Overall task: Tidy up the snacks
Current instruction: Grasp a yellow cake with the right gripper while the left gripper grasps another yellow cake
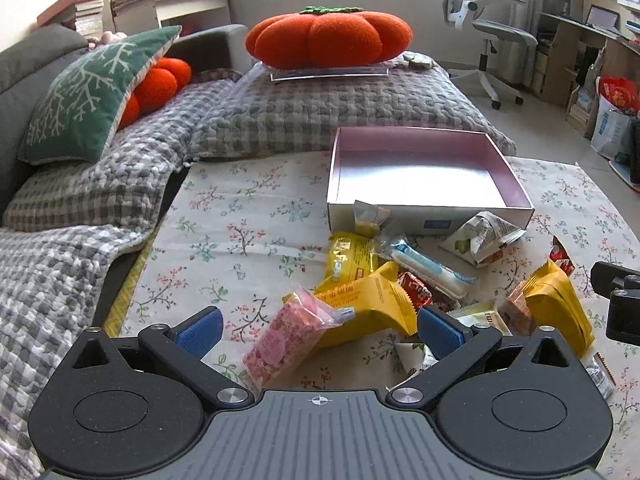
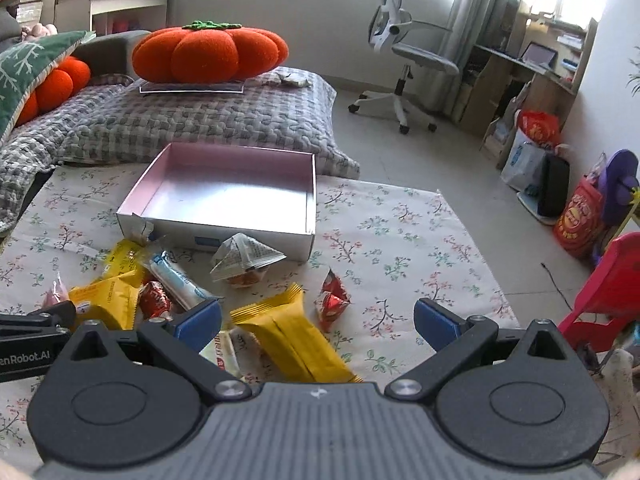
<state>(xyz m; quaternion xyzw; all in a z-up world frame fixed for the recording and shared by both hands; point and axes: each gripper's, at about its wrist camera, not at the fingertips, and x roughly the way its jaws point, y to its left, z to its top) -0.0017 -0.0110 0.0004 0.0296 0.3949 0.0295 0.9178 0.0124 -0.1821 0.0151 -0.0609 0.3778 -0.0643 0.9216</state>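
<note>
**Both grippers open over the snack pile, box still bare**

The left hand-held gripper (image 1: 318, 330) hangs low over the table (image 1: 248, 216) with its jaws spread wide and nothing between them. A pink packet (image 1: 280, 342) lies in the gap, with a yellow packet (image 1: 370, 306) touching it at 2 o'clock. The right hand-held gripper (image 2: 318, 326) is likewise released and holds nothing; a long yellow packet (image 2: 296, 340) lies between its blue pads (image 2: 198, 324), and a red candy (image 2: 332, 300) sits just past it at 1 o'clock.

The snacks (image 1: 420, 272) lie in a loose heap on the floral cloth, just in front of the box (image 2: 308, 200) and partly touching its near wall. A folded triangle packet (image 2: 244, 260) leans at that wall; a blue-and-white stick (image 2: 180, 284) crosses the heap at 11 o'clock of the right gripper. The box's pink inside shows nothing in it, so the sorting appears to be at its start.

The step in hand seems to be the first pick. For the left gripper, that likely means dropping onto the pink packet and closing across its narrow width, then carrying it to 1 o'clock into the box. The packets overlap, so a neighbour may drag along with the lift.
</note>
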